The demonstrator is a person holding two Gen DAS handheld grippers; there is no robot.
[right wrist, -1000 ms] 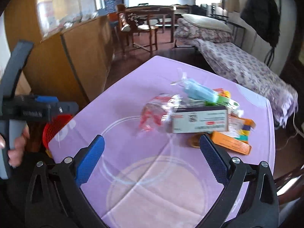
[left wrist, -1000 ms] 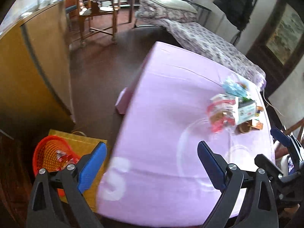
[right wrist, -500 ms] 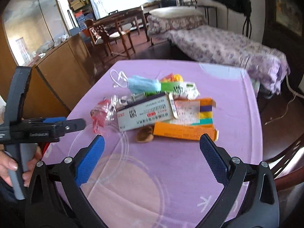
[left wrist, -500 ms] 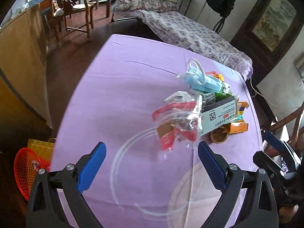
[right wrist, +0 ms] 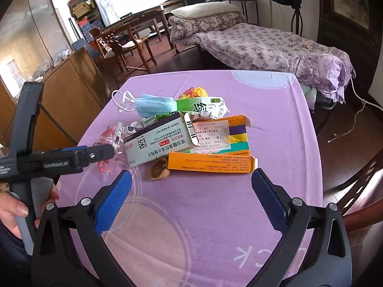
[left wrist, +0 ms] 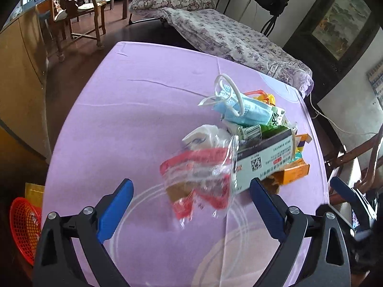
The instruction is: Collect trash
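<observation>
A heap of trash lies on the purple tablecloth (left wrist: pixel 124 110): a clear red-printed plastic wrapper (left wrist: pixel 198 179), a white medicine box (left wrist: pixel 263 160), an orange box (right wrist: pixel 210 163), a blue face mask (left wrist: pixel 241 110), a green-white packet (right wrist: pixel 203 106) and a nutshell (right wrist: pixel 159 168). My left gripper (left wrist: pixel 191 205) is open and empty, its jaws just short of the plastic wrapper. My right gripper (right wrist: pixel 191 198) is open and empty, just in front of the orange box and nutshell. The left gripper also shows in the right wrist view (right wrist: pixel 62 159) beside the wrapper (right wrist: pixel 109 138).
A red mesh basket (left wrist: pixel 24 224) stands on the floor left of the table, beside a yellow bag (left wrist: pixel 33 191). A wooden cabinet (left wrist: pixel 21 71) lies left, chairs (left wrist: pixel 79 16) and a bed (left wrist: pixel 227 35) beyond. A dark chair (right wrist: pixel 359 191) stands at the table's right.
My left gripper swung from the floor basket over to the table and closed in on the plastic wrapper. My right gripper shifted right along the heap toward the orange box. Both stayed open.
</observation>
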